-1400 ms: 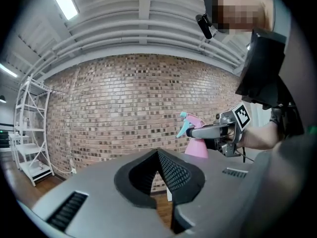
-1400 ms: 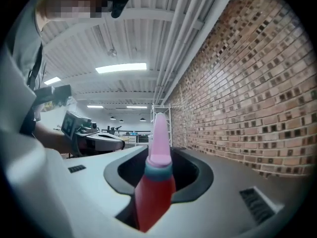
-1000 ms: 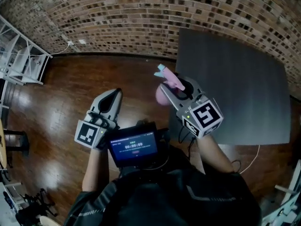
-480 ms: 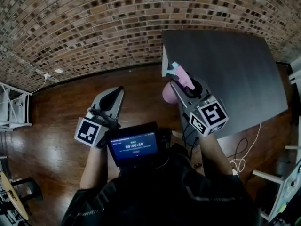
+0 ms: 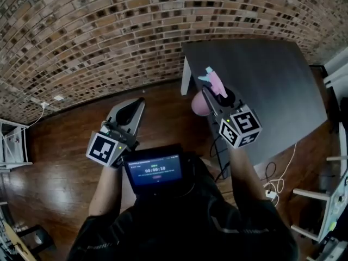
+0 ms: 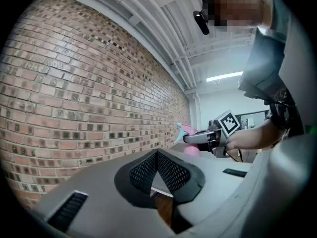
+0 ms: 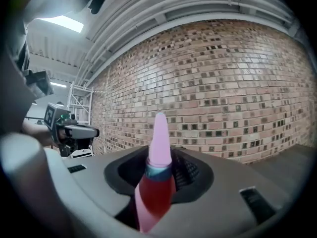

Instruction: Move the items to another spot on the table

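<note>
Pink bottle (image 5: 215,82) with a teal collar, clamped between the jaws of my right gripper (image 5: 209,95). It is held up at my 1 o'clock, nozzle end pointing away from me, by the left edge of the dark table (image 5: 272,80). The table runs off toward 2 o'clock. My left gripper (image 5: 135,109) is at 11 o'clock over the wooden floor (image 5: 60,140), jaws closed together on nothing. Brick wall (image 5: 98,37) at 12 o'clock.
</note>
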Action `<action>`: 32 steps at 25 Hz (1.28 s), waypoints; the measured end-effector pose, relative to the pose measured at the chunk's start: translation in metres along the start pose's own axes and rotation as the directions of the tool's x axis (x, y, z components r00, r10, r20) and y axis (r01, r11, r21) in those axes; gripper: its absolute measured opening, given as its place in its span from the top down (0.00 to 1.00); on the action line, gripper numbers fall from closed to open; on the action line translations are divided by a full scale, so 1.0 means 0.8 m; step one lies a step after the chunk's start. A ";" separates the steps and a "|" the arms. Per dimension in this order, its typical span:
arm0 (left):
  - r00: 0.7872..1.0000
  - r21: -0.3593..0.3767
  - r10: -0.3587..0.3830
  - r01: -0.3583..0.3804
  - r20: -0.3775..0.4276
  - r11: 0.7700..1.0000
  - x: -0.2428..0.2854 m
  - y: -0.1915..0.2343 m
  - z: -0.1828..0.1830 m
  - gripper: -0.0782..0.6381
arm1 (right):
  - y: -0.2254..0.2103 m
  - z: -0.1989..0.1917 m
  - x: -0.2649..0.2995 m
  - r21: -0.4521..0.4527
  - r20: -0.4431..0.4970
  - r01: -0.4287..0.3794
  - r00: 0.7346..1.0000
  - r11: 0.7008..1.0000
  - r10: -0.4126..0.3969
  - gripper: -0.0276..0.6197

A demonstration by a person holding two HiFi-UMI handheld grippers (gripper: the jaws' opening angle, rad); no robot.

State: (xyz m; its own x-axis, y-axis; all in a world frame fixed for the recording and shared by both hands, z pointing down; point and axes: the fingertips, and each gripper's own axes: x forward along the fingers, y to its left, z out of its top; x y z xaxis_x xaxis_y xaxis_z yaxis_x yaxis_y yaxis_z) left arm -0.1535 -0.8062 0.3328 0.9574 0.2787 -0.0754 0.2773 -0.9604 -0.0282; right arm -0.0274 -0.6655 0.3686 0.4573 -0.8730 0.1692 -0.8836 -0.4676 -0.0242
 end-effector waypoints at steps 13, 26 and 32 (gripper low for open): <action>0.998 0.010 -0.049 0.049 -0.036 0.999 0.143 0.092 -0.052 0.90 | -0.171 -0.045 0.153 -0.012 -0.020 0.147 0.989 0.989 -0.147 0.74; 0.989 0.012 -0.136 0.136 -0.051 0.991 0.213 0.094 -0.097 0.90 | -0.282 -0.172 0.240 -0.030 -0.050 0.219 0.974 0.975 -0.221 0.74; 0.983 0.007 -0.172 0.173 -0.058 0.985 0.245 0.095 -0.119 0.90 | -0.287 -0.183 0.237 -0.031 -0.010 0.195 0.981 0.980 -0.196 0.73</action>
State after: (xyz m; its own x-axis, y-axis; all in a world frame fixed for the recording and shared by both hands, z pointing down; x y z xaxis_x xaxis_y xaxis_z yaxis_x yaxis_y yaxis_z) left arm 0.0630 -0.8251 0.4111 0.8985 0.4388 -0.0118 0.4378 -0.8978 -0.0481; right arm 0.2472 -0.7033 0.5502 0.6204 -0.7633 0.1804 -0.7800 -0.6245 0.0399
